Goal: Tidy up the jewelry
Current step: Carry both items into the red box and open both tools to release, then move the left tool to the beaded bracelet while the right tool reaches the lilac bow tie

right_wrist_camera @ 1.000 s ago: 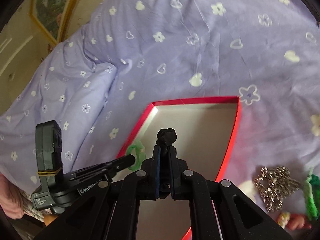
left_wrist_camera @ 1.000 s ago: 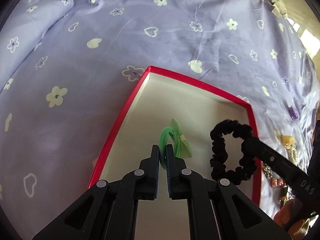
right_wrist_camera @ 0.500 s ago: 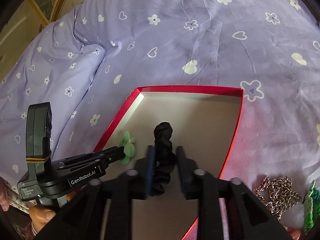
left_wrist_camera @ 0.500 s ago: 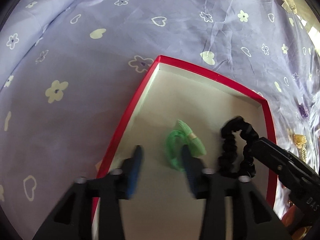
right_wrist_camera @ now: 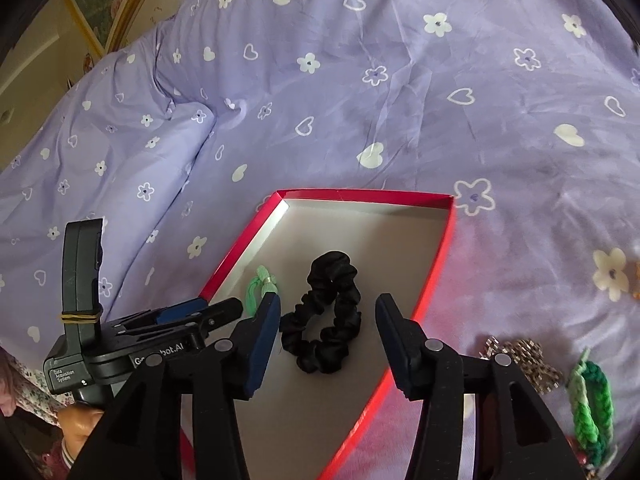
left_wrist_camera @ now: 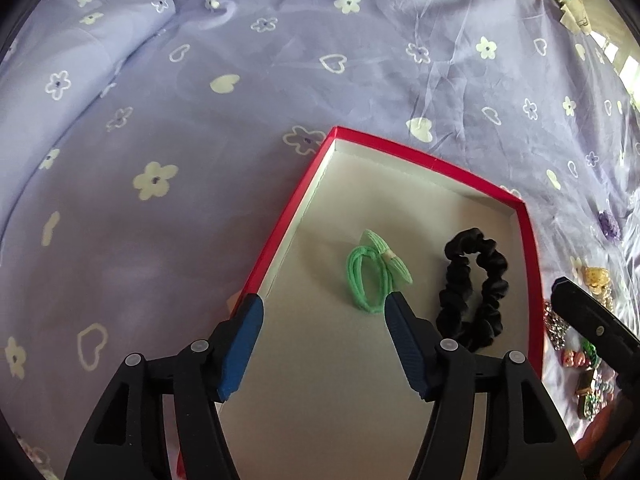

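Note:
A red-rimmed box (left_wrist_camera: 436,162) (right_wrist_camera: 434,268) with a pale floor lies on the lilac bedspread. Inside it rest a green hair tie (left_wrist_camera: 374,276) (right_wrist_camera: 260,288) and a black scrunchie (left_wrist_camera: 476,288) (right_wrist_camera: 326,314), side by side and apart. My left gripper (left_wrist_camera: 320,304) hovers over the box just short of the green tie, its jaws opening with nothing between them. My right gripper (right_wrist_camera: 326,300) hangs over the scrunchie, jaws opening, pads clear of the fabric. Each gripper's body shows in the other's view, the right one (left_wrist_camera: 592,328) and the left one (right_wrist_camera: 160,332).
Loose jewelry lies on the bedspread right of the box: a silver chain (right_wrist_camera: 520,360), a green braided band (right_wrist_camera: 592,404), and small trinkets (left_wrist_camera: 580,360). A folded duvet ridge (right_wrist_camera: 120,152) rises at the left. A person's hand (right_wrist_camera: 80,416) holds the left gripper.
Both grippers went from shut to open. The green tie and the black scrunchie dropped free and now lie on the box floor. Both grippers drew back slightly.

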The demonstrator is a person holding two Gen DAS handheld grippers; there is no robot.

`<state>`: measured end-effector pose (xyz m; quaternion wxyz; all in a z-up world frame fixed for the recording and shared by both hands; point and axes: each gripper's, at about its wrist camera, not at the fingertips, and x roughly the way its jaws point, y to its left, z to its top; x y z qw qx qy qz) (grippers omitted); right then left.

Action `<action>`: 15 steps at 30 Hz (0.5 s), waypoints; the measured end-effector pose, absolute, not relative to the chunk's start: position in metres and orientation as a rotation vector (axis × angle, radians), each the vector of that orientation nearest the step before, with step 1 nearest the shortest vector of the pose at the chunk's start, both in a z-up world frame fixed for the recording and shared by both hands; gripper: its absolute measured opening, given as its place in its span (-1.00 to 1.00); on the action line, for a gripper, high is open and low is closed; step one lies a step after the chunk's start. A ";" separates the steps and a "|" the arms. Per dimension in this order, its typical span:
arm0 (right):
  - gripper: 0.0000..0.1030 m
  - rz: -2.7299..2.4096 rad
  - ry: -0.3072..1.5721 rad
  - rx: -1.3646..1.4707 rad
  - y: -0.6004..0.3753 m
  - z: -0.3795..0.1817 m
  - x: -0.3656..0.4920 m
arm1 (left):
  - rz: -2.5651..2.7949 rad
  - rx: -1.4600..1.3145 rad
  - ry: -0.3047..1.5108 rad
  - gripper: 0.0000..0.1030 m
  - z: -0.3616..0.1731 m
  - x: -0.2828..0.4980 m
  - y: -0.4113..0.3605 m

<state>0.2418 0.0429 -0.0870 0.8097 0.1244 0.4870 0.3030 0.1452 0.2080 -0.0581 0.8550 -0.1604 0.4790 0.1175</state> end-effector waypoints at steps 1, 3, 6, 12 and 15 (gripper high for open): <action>0.02 0.644 1.037 0.273 0.039 -0.085 0.240 | 0.247 -0.336 1.000 0.24 -0.054 0.141 0.206; 0.03 0.638 1.029 0.292 0.029 -0.080 0.235 | 0.245 -0.337 0.986 0.26 -0.047 0.132 0.203; 0.07 0.628 1.018 0.308 0.015 -0.073 0.227 | 0.237 -0.340 0.968 0.27 -0.036 0.120 0.197; 0.08 0.589 0.990 0.325 -0.020 -0.062 0.209 | 0.187 -0.338 0.947 0.27 -0.019 0.105 0.177; 0.08 0.563 0.987 0.332 -0.039 -0.061 0.202 | 0.156 -0.321 0.946 0.27 -0.013 0.102 0.162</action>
